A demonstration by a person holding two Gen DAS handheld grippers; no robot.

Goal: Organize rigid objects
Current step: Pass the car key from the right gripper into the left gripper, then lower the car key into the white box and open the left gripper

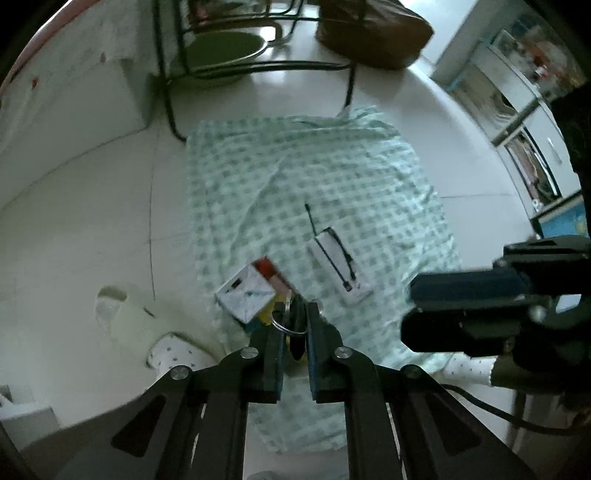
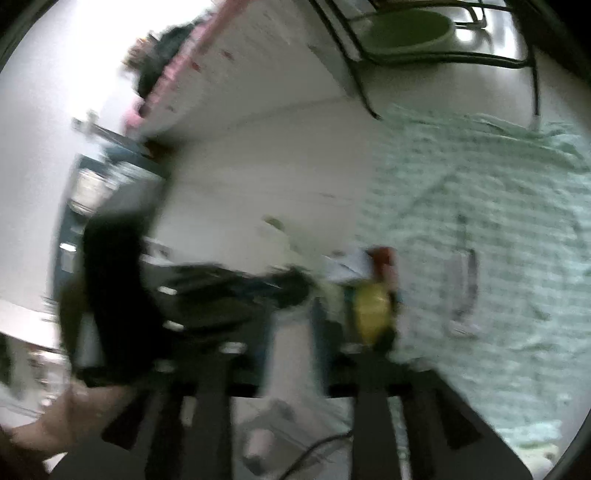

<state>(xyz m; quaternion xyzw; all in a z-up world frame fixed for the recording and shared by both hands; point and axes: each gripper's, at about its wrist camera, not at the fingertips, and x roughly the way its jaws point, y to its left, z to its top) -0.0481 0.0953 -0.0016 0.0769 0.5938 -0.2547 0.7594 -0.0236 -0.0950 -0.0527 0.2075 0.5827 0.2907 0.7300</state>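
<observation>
- My left gripper [image 1: 295,317] points steeply down at the checked cloth [image 1: 332,177] on the floor [image 1: 92,221]; jaws nearly together, clamped on a dark fob with a metal ring [image 1: 284,325].
- The ring hangs just beside the card stack [image 1: 251,291]: white top card, with red, pink and yellow edges showing under it. Stack sits at the cloth's near left edge.
- White case [image 1: 341,266] with a thin black stick across it lies on the cloth, right of the stack and apart from it.
- My right gripper [image 1: 436,314] comes in from the right in the left view, above the cloth's right edge. I can't see anything in it there.
- Right view is badly blurred. The right gripper [image 2: 295,332] has its jaws partly apart; something yellow [image 2: 371,310] sits at the right finger, and I can't tell whether it is touching.
- In that view my left gripper [image 2: 291,288] is a dark mass at left, next to the stack [image 2: 351,264].
- Chair legs [image 1: 170,92] stand at the cloth's far edge; a brown bag [image 1: 373,33] is behind them.
</observation>
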